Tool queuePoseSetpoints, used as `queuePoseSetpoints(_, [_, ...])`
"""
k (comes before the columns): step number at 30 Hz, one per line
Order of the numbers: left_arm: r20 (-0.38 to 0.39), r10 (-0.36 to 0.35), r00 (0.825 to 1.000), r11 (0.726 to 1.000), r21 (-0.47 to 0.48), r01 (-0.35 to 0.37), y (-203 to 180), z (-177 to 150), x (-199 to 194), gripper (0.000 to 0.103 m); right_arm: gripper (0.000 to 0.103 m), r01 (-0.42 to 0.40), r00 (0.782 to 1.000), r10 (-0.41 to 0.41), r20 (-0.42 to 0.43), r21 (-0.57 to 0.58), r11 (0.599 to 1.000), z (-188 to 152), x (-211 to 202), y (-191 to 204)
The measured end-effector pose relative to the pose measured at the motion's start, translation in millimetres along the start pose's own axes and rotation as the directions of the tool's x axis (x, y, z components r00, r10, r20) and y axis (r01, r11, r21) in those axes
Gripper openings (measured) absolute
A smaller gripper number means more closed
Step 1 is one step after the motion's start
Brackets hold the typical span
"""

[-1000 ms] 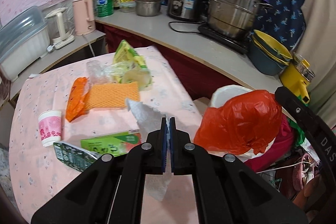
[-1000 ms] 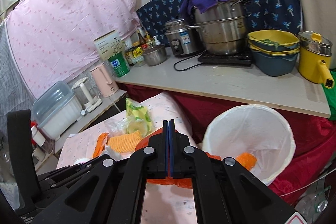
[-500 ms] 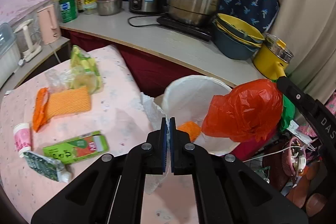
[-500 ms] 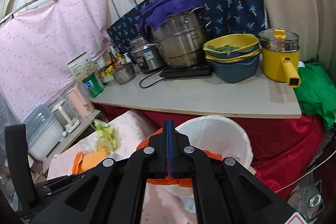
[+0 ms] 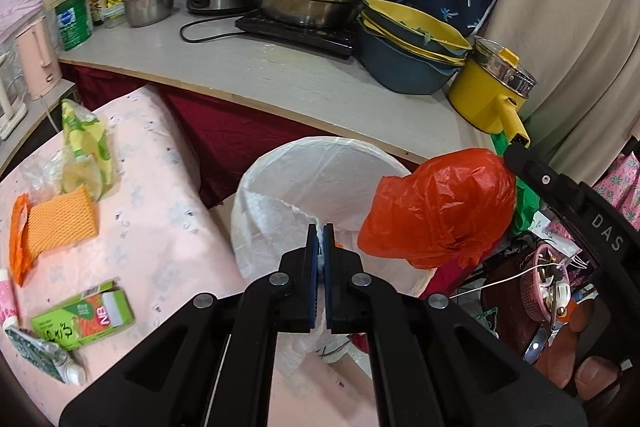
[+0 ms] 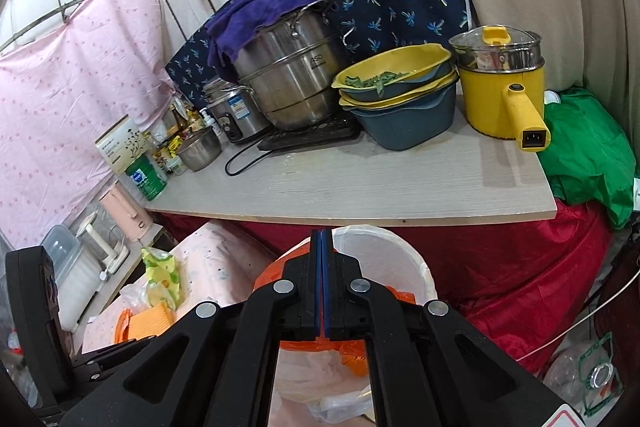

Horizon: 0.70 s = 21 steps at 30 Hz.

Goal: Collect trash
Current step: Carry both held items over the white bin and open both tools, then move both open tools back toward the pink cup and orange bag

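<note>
My left gripper is shut on a white paper towel and holds it over the near rim of the white-lined trash bin. My right gripper is shut on an orange plastic bag, which hangs at the bin's right rim; the bag also shows in the right wrist view, under the fingers. The bin lies just beyond my right gripper. An orange item lies inside the bin.
On the pink table lie a green carton, a tube, an orange sponge, and a green-yellow wrapper. The counter behind holds pots, bowls and a yellow kettle. Clutter sits on the floor at right.
Both grippers swung right from over the table to the bin. The paper towel and the orange bag came along, and the bin now fills the middle of the left view.
</note>
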<state>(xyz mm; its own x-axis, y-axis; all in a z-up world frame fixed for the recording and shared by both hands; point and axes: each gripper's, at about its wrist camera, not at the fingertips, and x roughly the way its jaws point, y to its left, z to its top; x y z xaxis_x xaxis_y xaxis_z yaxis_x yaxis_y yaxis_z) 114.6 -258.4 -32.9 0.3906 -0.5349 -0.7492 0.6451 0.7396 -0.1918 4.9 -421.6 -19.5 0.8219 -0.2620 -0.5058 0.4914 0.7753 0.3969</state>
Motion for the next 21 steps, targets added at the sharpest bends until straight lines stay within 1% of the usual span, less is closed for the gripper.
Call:
queuePoseSetpoints(8, [0.036,-0.041,0.998,0.999,0.011,0.041,-14,24,12,0.002,0.001,0.006,1.0,-0.006,-0.002,0.01,1.0,11,17,-9])
queuePoseSetpoints(11, [0.036,-0.031,0.999,1.0,0.003,0.031,-13,26,18,0.004,0.001,0.002,1.0,-0.002,-0.017,0.006,1.0,11,24,-8])
queuePoseSetpoints(13, [0.024,-0.017,1.0,1.0,0.004,0.017,-11,25,22,0.014,0.001,-0.006,0.999,0.006,-0.039,0.0,1.0,9,31,-6])
queuePoseSetpoints(14, [0.021,-0.004,1.0,1.0,0.001,0.004,-9,24,24,0.024,0.001,-0.009,0.999,0.009,-0.048,-0.003,1.0,7,34,-4])
queuePoseSetpoints(15, [0.022,0.007,1.0,1.0,-0.005,-0.007,-6,23,24,0.036,0.001,-0.012,0.998,0.011,-0.057,-0.003,1.0,6,37,-2])
queuePoseSetpoints(16, [0.027,0.019,0.999,1.0,-0.012,-0.019,-4,22,24,0.046,0.001,-0.016,0.998,0.016,-0.066,-0.004,1.0,4,39,-1])
queuePoseSetpoints(17, [0.035,0.034,0.999,0.999,-0.018,-0.033,-1,21,24,0.05,0.002,-0.021,0.997,0.02,-0.075,-0.006,1.0,3,42,1])
queuePoseSetpoints(18, [0.04,0.044,0.998,0.999,-0.022,-0.043,2,21,23,0.053,0.004,-0.025,0.996,0.024,-0.082,-0.007,1.0,1,44,3])
queuePoseSetpoints(21, [0.041,0.06,0.997,0.998,-0.034,-0.059,11,21,20,0.054,0.01,-0.035,0.995,0.034,-0.094,-0.002,0.999,-1,48,7])
